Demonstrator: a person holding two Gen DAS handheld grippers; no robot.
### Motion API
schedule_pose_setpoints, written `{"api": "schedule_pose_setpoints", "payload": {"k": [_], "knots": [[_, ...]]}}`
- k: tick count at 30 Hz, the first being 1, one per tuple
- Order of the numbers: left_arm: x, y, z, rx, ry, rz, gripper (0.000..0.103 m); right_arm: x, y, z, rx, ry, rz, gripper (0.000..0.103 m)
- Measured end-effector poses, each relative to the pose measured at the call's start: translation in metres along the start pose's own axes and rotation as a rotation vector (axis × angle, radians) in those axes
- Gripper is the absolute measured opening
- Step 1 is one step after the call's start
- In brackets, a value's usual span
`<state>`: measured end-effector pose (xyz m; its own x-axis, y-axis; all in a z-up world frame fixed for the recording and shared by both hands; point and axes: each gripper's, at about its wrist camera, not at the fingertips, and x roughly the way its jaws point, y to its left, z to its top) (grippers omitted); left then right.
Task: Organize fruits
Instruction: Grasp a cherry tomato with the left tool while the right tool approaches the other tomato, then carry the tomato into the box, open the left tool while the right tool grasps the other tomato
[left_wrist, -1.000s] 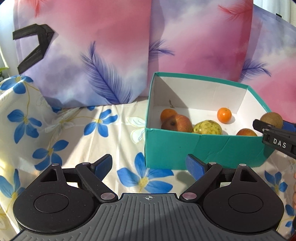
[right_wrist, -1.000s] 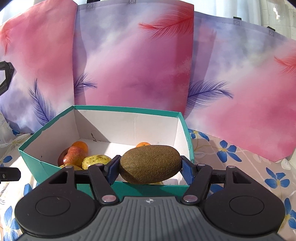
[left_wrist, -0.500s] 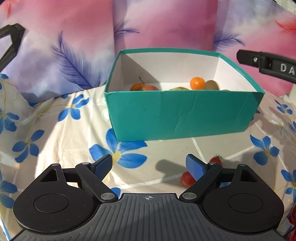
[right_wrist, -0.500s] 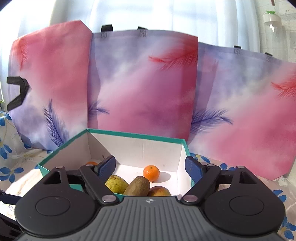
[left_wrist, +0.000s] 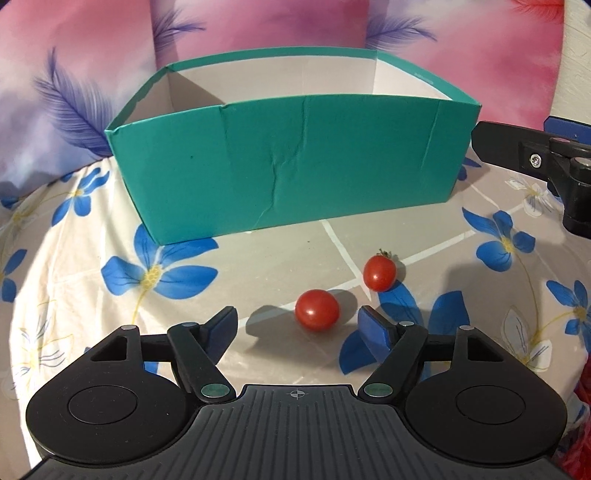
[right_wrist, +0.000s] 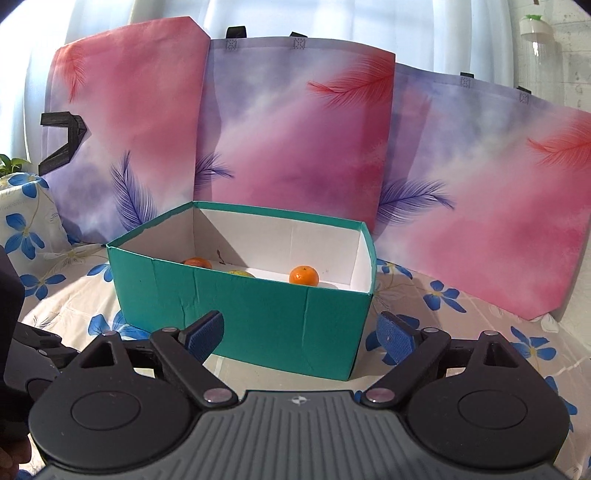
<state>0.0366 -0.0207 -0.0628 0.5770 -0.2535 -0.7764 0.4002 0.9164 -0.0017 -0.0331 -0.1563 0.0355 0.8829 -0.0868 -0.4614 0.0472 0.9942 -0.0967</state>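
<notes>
Moved: the left gripper (left_wrist: 297, 325) has dropped toward the floral cloth (left_wrist: 74, 280), and the right gripper (right_wrist: 301, 334) has released the kiwi and backed off from the teal box (left_wrist: 288, 166).
Fruit: 2 cherry tomatoes lie before the box, the near tomato (left_wrist: 317, 308) and the far tomato (left_wrist: 379, 273); an orange (right_wrist: 303, 275) sits inside.
Risk: the round near tomato could roll away if 1 pad nudges it first.
Left gripper: jaws partly open, just been closing, bracketing the near tomato without touching.
Right gripper: jaws wide, just been opening, empty.

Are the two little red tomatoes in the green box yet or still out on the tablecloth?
Still out. Both tomatoes lie on the flowered tablecloth in front of the green box, the nearer one between the open left gripper fingers, untouched.
</notes>
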Motion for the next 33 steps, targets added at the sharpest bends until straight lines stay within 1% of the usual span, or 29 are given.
{"api": "schedule_pose_setpoints", "payload": {"k": [3, 4, 6, 9, 11, 12, 13, 15, 16, 19, 22, 26, 28, 30, 32, 33], "knots": [[0.006, -0.003, 0.0, 0.004, 0.015, -0.016, 0.07, -0.001, -0.004, -0.004, 0.003, 0.01, -0.014, 0.09], [0.007, -0.004, 0.0, 0.002, 0.019, -0.017, 0.065, -0.001, -0.005, -0.005, 0.007, 0.014, -0.017, 0.09], [0.008, -0.005, 0.0, 0.004, 0.016, -0.018, 0.063, -0.001, -0.006, -0.007, 0.012, 0.022, -0.018, 0.09], [0.008, -0.004, 0.002, -0.002, 0.016, -0.031, 0.057, -0.001, -0.006, -0.007, 0.014, 0.023, -0.016, 0.09], [0.007, -0.004, 0.002, 0.001, 0.016, -0.024, 0.044, 0.0, -0.005, -0.007, 0.013, 0.022, -0.013, 0.09], [0.007, -0.004, 0.002, 0.003, 0.017, -0.022, 0.04, 0.001, -0.005, -0.007, 0.012, 0.024, -0.01, 0.09], [0.006, -0.004, 0.003, 0.001, 0.017, -0.029, 0.029, 0.001, -0.004, -0.007, 0.01, 0.026, -0.009, 0.09], [0.005, -0.001, 0.003, -0.015, 0.02, -0.047, 0.029, 0.003, -0.003, -0.007, 0.005, 0.034, -0.004, 0.09], [0.002, 0.0, 0.004, -0.022, 0.015, -0.044, 0.029, 0.004, -0.002, -0.008, 0.002, 0.04, -0.003, 0.09], [-0.013, 0.006, 0.009, -0.046, -0.014, -0.006, 0.029, 0.008, 0.002, -0.01, -0.008, 0.051, 0.001, 0.09], [-0.036, 0.019, 0.018, -0.102, -0.056, 0.001, 0.029, 0.016, 0.008, -0.016, -0.029, 0.071, 0.009, 0.09], [-0.059, 0.03, 0.027, -0.124, -0.106, 0.04, 0.029, 0.032, 0.021, -0.031, -0.057, 0.14, 0.039, 0.09], [-0.064, 0.033, 0.029, -0.137, -0.112, 0.053, 0.029, 0.041, 0.028, -0.038, -0.054, 0.18, 0.069, 0.09], [-0.064, 0.035, 0.028, -0.143, -0.103, 0.06, 0.029, 0.05, 0.034, -0.044, -0.052, 0.212, 0.099, 0.086], [-0.062, 0.038, 0.025, -0.152, -0.085, 0.065, 0.029, 0.058, 0.04, -0.047, -0.055, 0.237, 0.113, 0.075], [-0.061, 0.039, 0.024, -0.157, -0.075, 0.068, 0.029, 0.061, 0.042, -0.048, -0.052, 0.243, 0.125, 0.074]]}}
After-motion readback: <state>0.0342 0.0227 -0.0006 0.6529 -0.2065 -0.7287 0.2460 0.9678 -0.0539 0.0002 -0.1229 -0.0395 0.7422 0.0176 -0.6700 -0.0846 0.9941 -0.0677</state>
